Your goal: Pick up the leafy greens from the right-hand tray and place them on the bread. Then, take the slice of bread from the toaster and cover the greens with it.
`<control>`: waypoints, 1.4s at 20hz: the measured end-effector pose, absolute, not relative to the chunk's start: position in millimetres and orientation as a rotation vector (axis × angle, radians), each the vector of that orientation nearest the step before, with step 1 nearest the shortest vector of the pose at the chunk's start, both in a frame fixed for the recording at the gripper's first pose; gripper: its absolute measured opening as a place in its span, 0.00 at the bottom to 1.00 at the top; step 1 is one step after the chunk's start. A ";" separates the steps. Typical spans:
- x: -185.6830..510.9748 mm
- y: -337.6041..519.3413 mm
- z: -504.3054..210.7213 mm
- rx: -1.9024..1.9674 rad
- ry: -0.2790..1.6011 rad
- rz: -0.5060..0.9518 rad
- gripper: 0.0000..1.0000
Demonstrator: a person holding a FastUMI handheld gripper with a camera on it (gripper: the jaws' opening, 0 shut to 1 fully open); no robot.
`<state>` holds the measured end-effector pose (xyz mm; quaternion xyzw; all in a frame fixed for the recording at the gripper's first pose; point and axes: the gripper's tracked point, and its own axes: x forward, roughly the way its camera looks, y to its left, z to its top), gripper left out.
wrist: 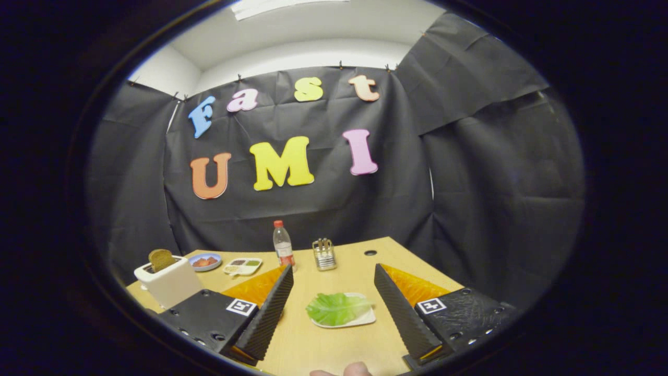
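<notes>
A green leaf of lettuce (336,308) lies on a small white tray (367,319) on the wooden table, between my two fingers and a little short of their tips. My gripper (332,268) is open and wide apart above the table, with nothing held. Off to the left beyond the left finger stands a white toaster (168,282) with a brown slice of bread (161,259) sticking up out of its slot. The left finger hides the table just behind it.
Beyond the toaster sit a blue plate (205,261) with reddish food and a white divided dish (243,266). A clear bottle with a red cap (283,244) and a metal holder (324,254) stand at the back. A cable hole (370,253) marks the tabletop. A person's fingertips (348,371) show near me.
</notes>
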<state>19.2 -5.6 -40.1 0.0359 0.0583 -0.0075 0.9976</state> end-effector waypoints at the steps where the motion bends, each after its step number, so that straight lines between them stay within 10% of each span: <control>1: 23.2 -3.3 -51.9 0.104 0.154 -0.004 0.96; 28: 159.1 -25.5 -220.1 0.502 0.598 -0.162 0.84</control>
